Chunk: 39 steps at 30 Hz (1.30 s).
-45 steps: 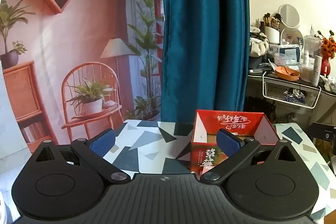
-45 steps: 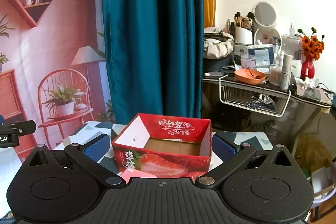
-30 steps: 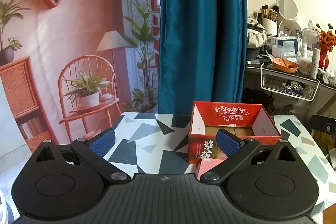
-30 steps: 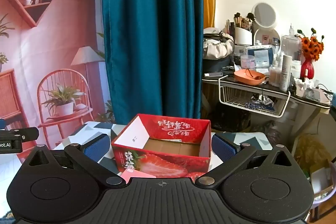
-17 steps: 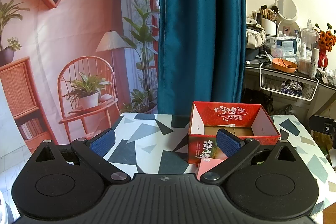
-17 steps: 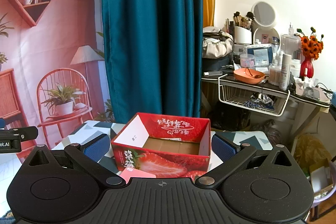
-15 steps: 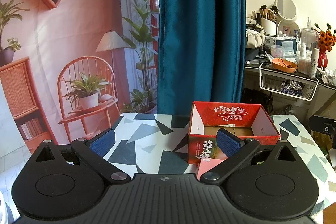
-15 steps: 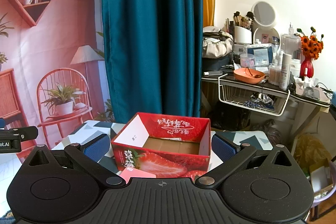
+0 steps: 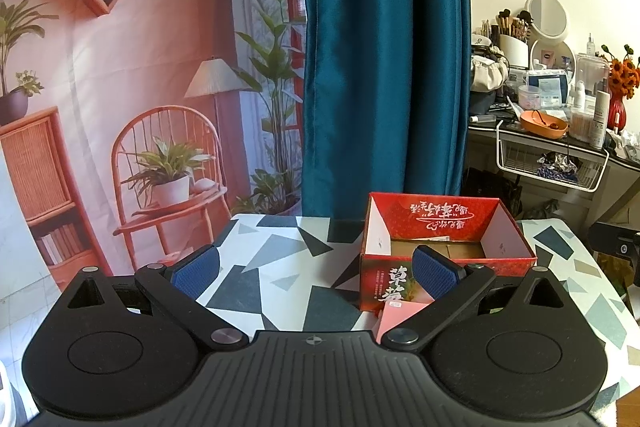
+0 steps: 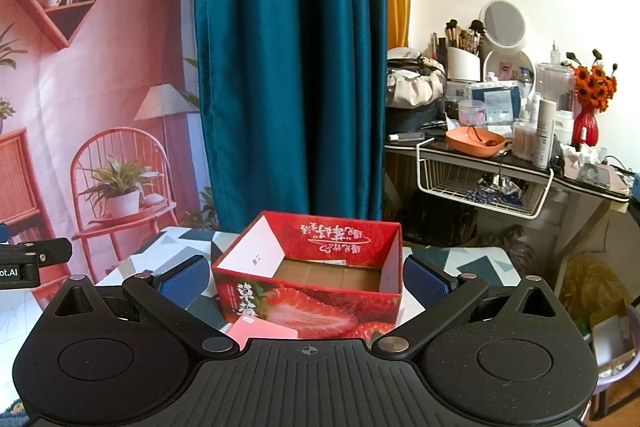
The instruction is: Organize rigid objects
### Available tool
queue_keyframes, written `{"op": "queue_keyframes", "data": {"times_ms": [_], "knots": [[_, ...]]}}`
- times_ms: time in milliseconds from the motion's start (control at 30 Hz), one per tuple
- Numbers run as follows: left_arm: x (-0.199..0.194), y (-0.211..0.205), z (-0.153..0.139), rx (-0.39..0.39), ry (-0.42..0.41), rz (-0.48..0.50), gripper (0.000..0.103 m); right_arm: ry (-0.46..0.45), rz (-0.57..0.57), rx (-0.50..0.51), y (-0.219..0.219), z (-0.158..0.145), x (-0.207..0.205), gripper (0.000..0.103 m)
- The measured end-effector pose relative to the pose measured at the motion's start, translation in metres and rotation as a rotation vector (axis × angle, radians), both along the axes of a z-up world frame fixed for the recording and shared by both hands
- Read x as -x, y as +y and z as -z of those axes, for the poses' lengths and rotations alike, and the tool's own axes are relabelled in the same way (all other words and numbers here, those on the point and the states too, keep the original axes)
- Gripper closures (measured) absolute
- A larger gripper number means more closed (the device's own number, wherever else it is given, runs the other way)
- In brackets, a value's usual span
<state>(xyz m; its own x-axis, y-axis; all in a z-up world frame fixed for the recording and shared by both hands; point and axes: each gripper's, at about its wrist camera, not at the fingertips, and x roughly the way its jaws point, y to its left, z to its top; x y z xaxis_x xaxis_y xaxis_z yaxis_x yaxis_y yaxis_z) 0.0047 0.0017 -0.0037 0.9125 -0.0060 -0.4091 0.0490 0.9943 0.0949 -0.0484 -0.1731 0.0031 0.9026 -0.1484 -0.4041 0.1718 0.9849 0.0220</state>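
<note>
Both my grippers held above the near edge of the patterned table (image 9: 276, 251), nothing in either. Left gripper (image 9: 316, 269): jaws spread wide, blue pads (image 9: 196, 269) well apart, only tabletop between them. Right gripper (image 10: 306, 279): jaws likewise spread wide, the pads (image 10: 424, 283) sitting to either side of the red strawberry box (image 10: 312, 303) as seen from the right wrist, without touching it as far as I can tell. The box stands upright on the table, top open, brown cardboard floor visible; a slip of white paper lies at its far inner wall, otherwise I see nothing inside. From the left wrist the box (image 9: 444, 255) lies ahead and to the right, partly behind my right-hand pad. A pink flat card-like item (image 10: 262, 333) lies on the table just in front of the box's near face; from the left wrist the same pink item (image 9: 396, 319) shows at the box's near corner, whether touching I cannot tell. Behind the table: teal curtain (image 9: 384, 59), printed backdrop (image 9: 140, 87) of a chair and plants, and a cluttered dressing table (image 10: 520, 163) off to the right.
</note>
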Motion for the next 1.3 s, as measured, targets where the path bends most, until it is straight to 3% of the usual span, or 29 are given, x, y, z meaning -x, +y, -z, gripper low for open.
{"op": "queue_keyframes", "data": {"times_ms": [1300], "knots": [[-0.0025, 0.0009, 0.0029, 0.005, 0.01, -0.001, 0.0, 0.001, -0.007, -0.002, 0.004, 0.0082, 0.0009, 0.0]]}}
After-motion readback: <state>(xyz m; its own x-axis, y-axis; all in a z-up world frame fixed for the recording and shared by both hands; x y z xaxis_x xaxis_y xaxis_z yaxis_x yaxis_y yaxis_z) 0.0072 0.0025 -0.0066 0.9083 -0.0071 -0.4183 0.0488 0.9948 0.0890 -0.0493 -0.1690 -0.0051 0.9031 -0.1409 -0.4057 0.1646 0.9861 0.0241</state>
